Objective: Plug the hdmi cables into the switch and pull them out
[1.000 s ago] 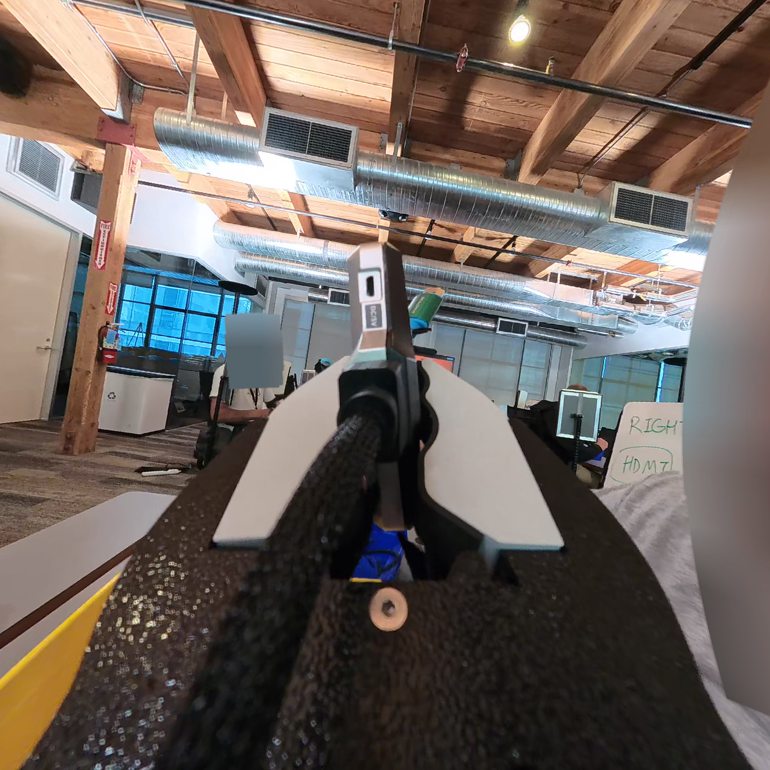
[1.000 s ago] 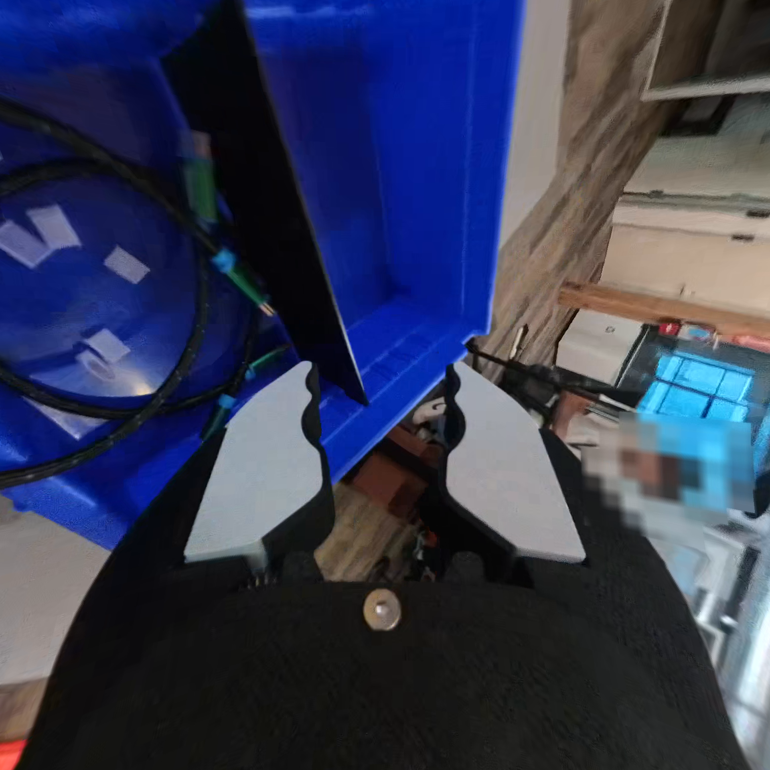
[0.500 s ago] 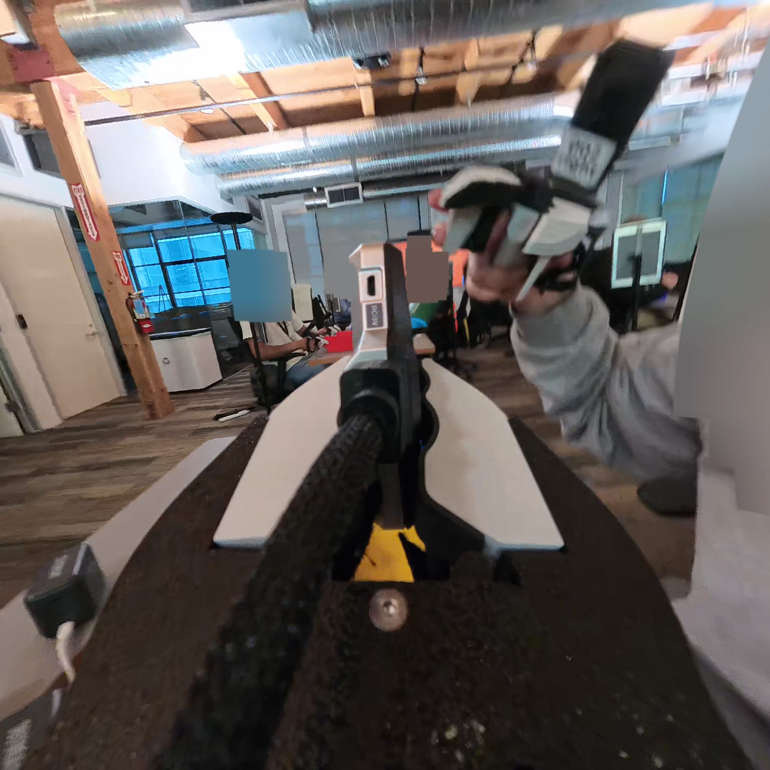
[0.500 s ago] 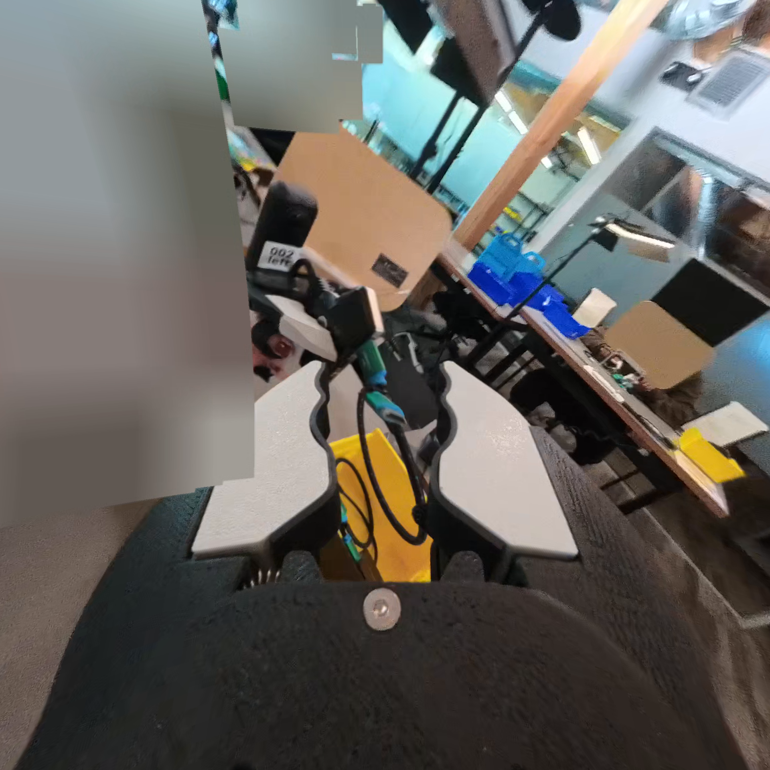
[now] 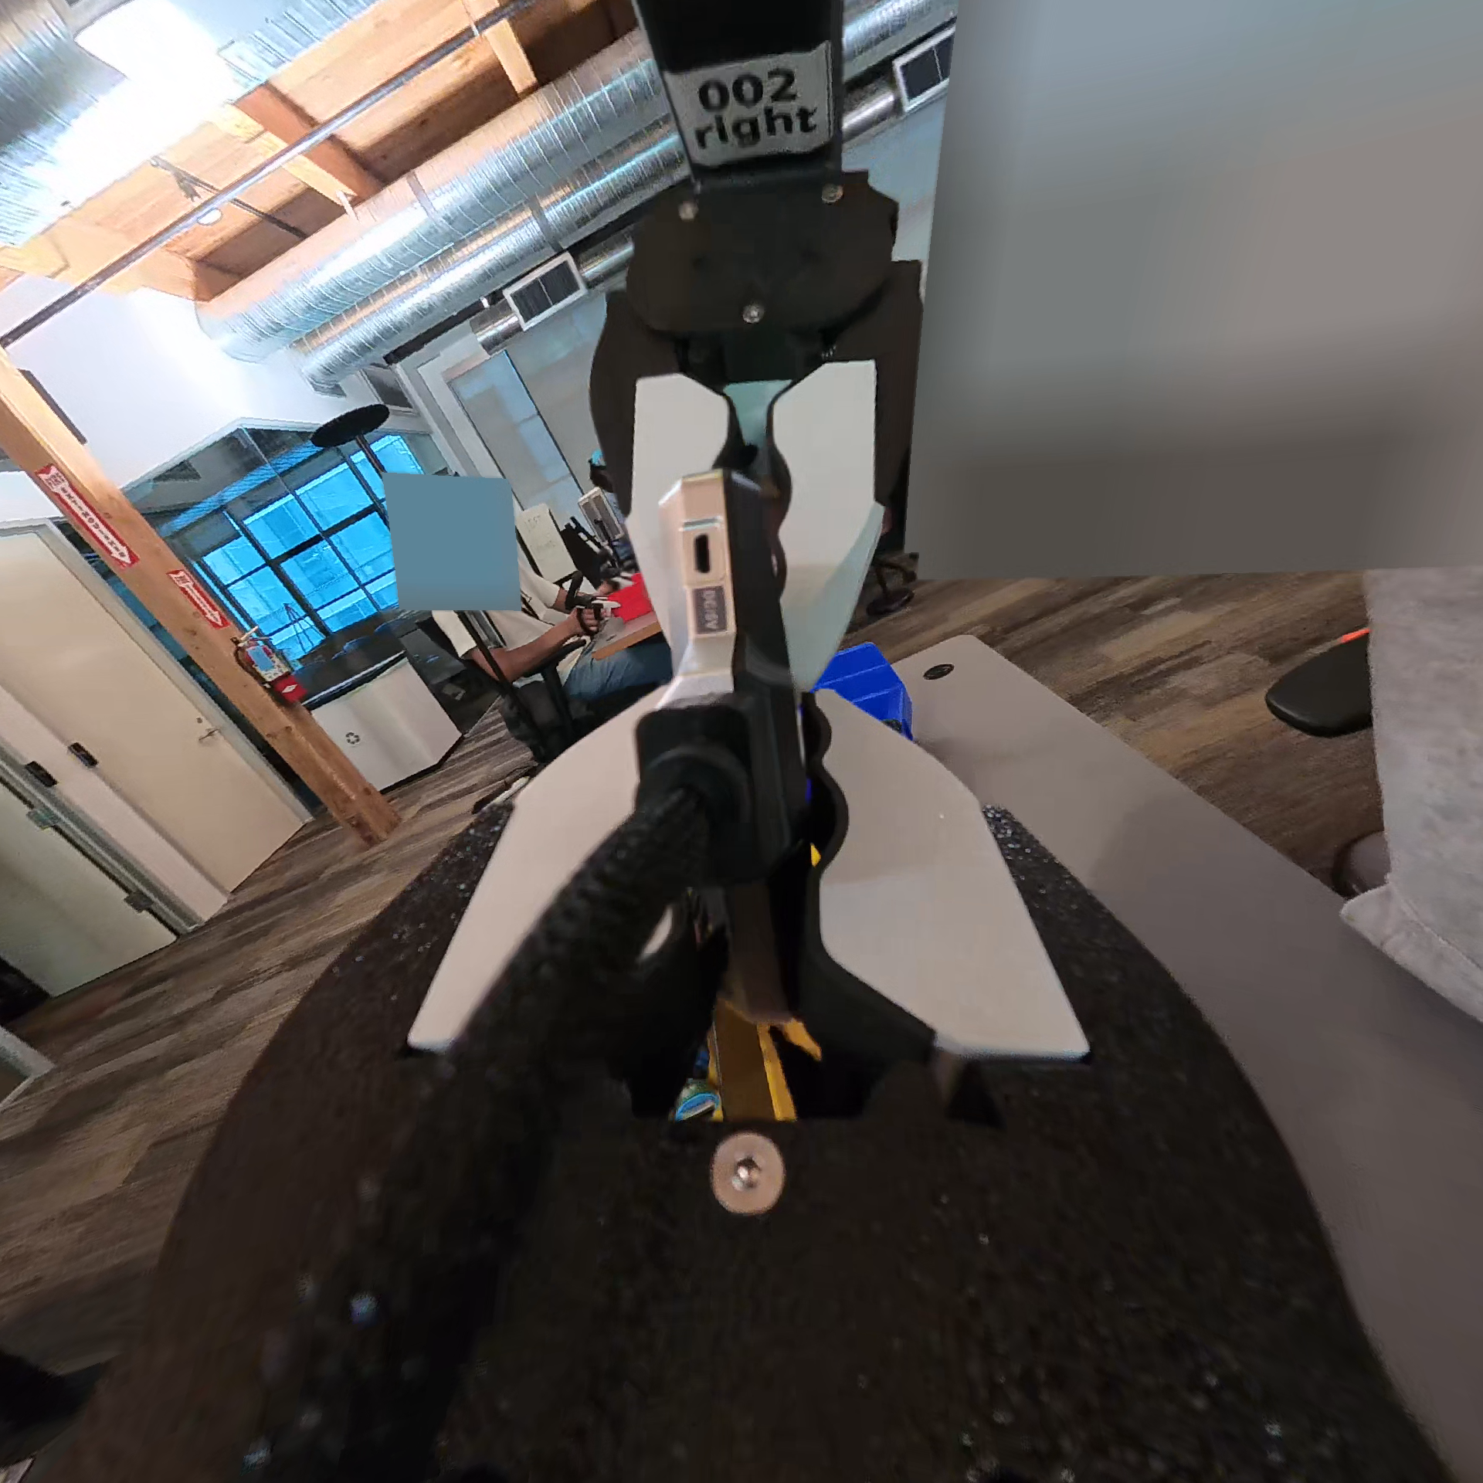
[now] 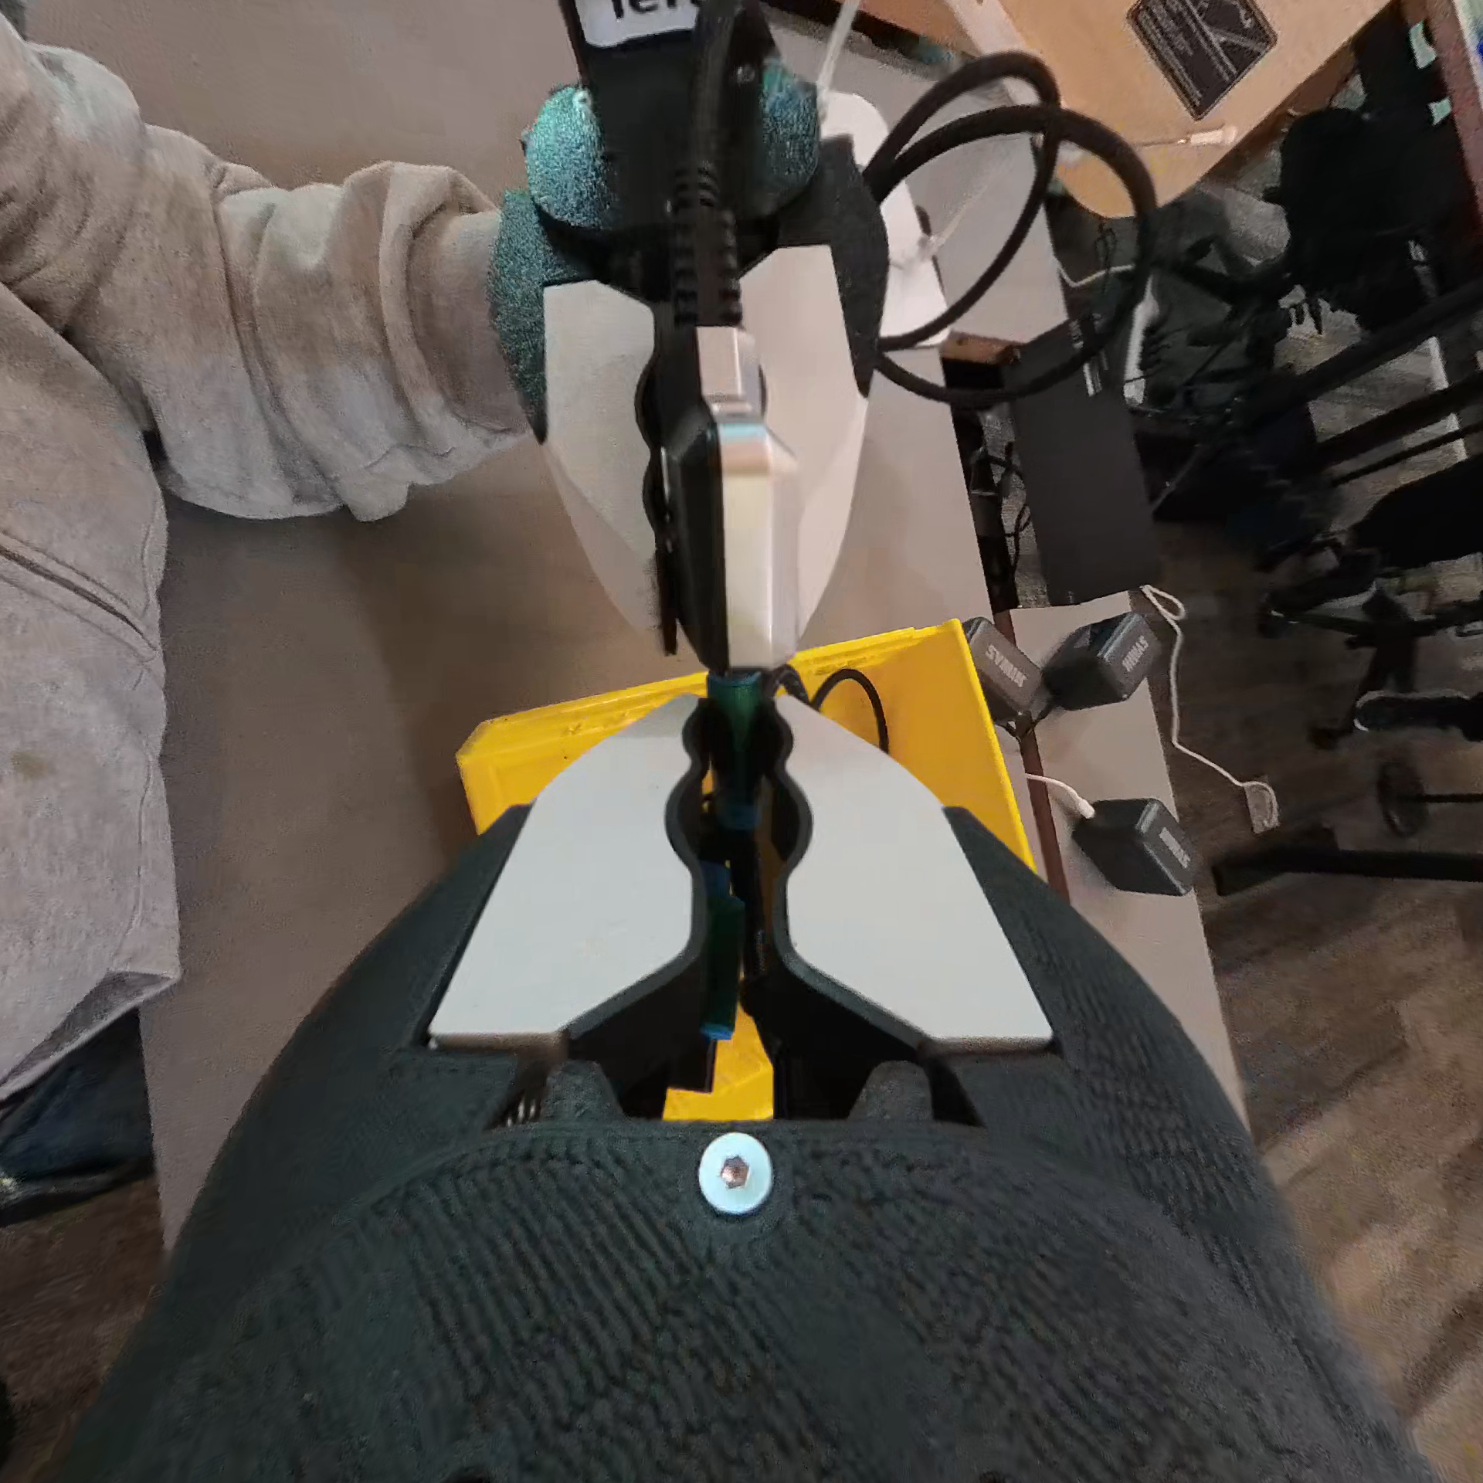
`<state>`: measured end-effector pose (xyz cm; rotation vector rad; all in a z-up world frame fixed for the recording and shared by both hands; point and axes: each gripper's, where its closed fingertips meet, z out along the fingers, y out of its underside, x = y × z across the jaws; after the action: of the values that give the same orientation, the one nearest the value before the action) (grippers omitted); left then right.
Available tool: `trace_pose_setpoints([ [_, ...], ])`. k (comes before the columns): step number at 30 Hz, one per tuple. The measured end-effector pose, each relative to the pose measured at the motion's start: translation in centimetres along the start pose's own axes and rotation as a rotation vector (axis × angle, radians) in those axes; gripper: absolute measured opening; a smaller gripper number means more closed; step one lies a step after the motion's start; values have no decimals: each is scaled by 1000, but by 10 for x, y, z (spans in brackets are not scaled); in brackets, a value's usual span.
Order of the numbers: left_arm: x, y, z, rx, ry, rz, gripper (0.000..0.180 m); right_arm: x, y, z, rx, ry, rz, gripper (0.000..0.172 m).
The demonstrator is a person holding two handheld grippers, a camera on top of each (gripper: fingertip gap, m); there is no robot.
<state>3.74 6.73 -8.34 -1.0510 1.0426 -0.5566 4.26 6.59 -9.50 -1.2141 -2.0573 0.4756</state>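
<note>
- Both grippers meet tip to tip over the grey table (image 6: 337,722). The left gripper (image 5: 790,746) is clamped on a silver-and-black adapter (image 5: 710,594) with a thick braided black cable (image 5: 610,883) running out of its near end. The right gripper (image 6: 734,746) is closed on a green plug (image 6: 734,722), whose nose touches the adapter's tip.
- Large blurred grey patches cover the upper right of the left wrist view, so whatever stands there cannot be made out.
- Each gripper's black body fills the lower half of its own view and hides the table beneath it.
- A yellow bin (image 6: 955,722) lies on the table under the right gripper. Only its far wall and corner show in the right wrist view; the left wrist view catches just a yellow sliver between its fingers.
- A blue bin (image 5: 863,682), seen only in the left wrist view, is mostly hidden behind the adapter.
- Only the right wrist view shows the grey sleeve (image 6: 265,337) behind the left gripper and the three dark chargers (image 6: 1099,666) at the table edge.
- Only the left wrist view shows the adapter's small side port; the plug itself is hidden there behind the adapter.
- Below the pads the plug's cable is lost in shadow.
</note>
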Motion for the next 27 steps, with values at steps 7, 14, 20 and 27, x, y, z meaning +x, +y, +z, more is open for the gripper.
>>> trace_pose_setpoints([
  [7,1,-14,0,37,-48,42,47,-7,-5,-1,75,-44,67,11],
  [14,14,-31,0,162,18,50,22,-11,-8,-5,84,47,-109,11],
  [20,32,-37,-2,150,77,178,23,-22,-13,-7,109,109,-377,12],
  [27,31,-45,-3,161,56,161,23,-26,-24,-16,245,-50,-97,12],
])
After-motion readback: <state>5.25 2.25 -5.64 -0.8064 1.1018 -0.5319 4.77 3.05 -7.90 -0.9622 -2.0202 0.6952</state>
